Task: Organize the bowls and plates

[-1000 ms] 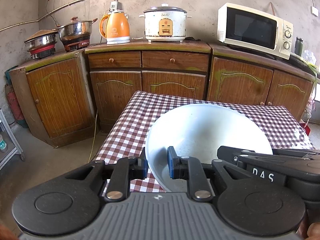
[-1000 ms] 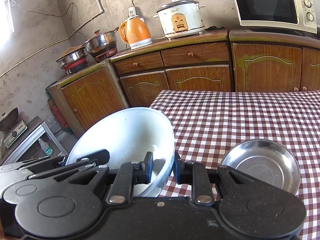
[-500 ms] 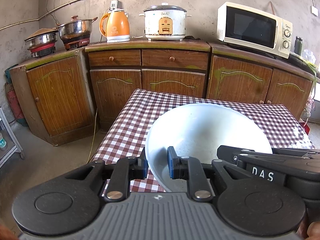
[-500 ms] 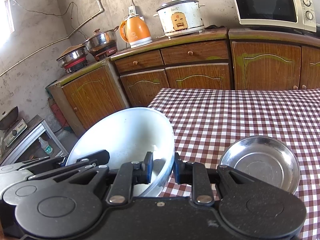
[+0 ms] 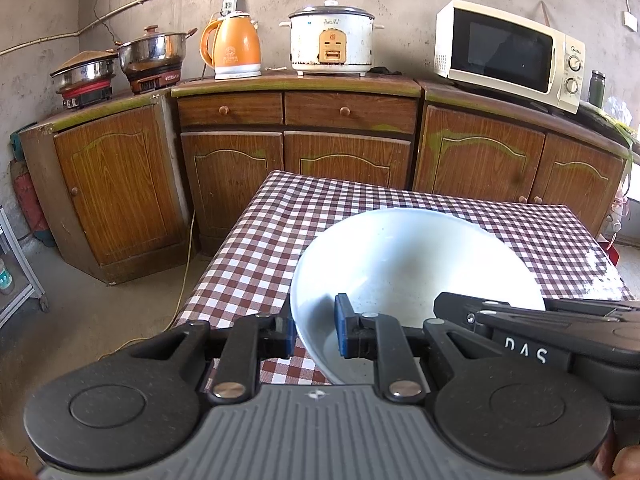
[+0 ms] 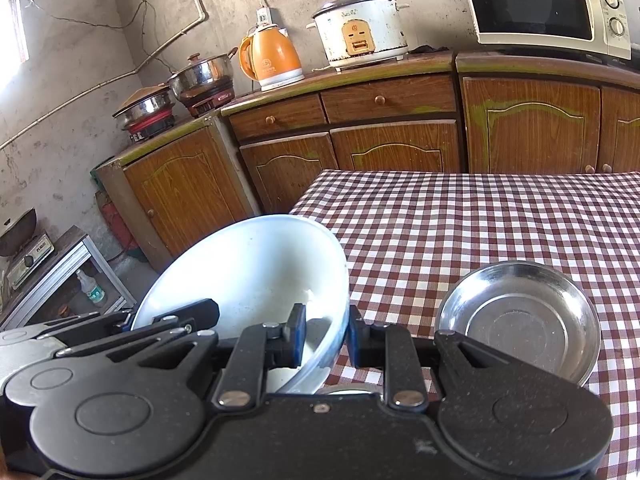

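White bowl [image 5: 416,264] tilts, mouth facing the cameras, rim pinched by left tool [image 5: 316,334] and right tool [image 6: 325,338].

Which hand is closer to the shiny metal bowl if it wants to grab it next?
Right. The steel bowl sits just beside the right gripper, but both grippers now clamp the white bowl, so it must let go first.

Each view looks forward and somewhat downward along its own gripper, very close over the near edge of the tabletop [image 5: 280,216]. The left view faces the cabinets [image 5: 352,148] squarely; the right view sits further right and angles toward the room's left corner. Both share the white bowl [image 5: 416,256], the checked tabletop, the kettle [image 6: 272,56], rice cooker [image 6: 360,28] and microwave [image 5: 508,54]. Only the right view takes in the steel dish [image 6: 520,320].
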Demonstrator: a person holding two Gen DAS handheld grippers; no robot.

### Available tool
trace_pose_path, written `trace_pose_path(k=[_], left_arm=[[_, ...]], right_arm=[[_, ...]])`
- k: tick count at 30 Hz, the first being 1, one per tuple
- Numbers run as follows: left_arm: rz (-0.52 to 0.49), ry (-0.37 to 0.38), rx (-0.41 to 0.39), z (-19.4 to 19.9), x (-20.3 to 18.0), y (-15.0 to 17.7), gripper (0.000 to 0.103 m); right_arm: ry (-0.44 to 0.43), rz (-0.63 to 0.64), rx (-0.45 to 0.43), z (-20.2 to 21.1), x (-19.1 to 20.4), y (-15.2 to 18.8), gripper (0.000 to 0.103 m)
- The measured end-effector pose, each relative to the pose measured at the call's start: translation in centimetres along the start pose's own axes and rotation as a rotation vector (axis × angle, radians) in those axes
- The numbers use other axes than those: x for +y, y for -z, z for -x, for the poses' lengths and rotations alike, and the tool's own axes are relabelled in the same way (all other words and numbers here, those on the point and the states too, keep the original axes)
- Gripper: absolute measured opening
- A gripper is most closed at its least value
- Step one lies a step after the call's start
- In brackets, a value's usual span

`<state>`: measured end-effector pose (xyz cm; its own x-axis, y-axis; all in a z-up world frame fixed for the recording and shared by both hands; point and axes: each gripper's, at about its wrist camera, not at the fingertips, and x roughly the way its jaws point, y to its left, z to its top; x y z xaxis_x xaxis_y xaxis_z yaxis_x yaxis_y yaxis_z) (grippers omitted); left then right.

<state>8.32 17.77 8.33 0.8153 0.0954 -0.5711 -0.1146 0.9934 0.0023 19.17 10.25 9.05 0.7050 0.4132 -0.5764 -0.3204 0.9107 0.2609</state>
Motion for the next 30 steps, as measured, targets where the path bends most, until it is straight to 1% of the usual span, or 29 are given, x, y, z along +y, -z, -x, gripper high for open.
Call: trace_pose_path(k=[9, 17, 30], left_arm=[[0.000, 0.001, 0.005, 0.0, -0.1, 0.4, 0.019], [0.005, 0.002, 0.015, 0.0, -0.1, 0.9, 0.019], [0.013, 0.005, 0.029, 0.0, -0.3, 1.4, 0.019]], right_arm=[[-0.001, -0.003, 0.004, -0.1, 0.0, 0.1, 0.027], [0.002, -0.006, 0.011, -0.1, -0.3, 1.2, 0.027], [0.005, -0.012, 0.023, -0.2, -0.6, 1.6, 0.027]])
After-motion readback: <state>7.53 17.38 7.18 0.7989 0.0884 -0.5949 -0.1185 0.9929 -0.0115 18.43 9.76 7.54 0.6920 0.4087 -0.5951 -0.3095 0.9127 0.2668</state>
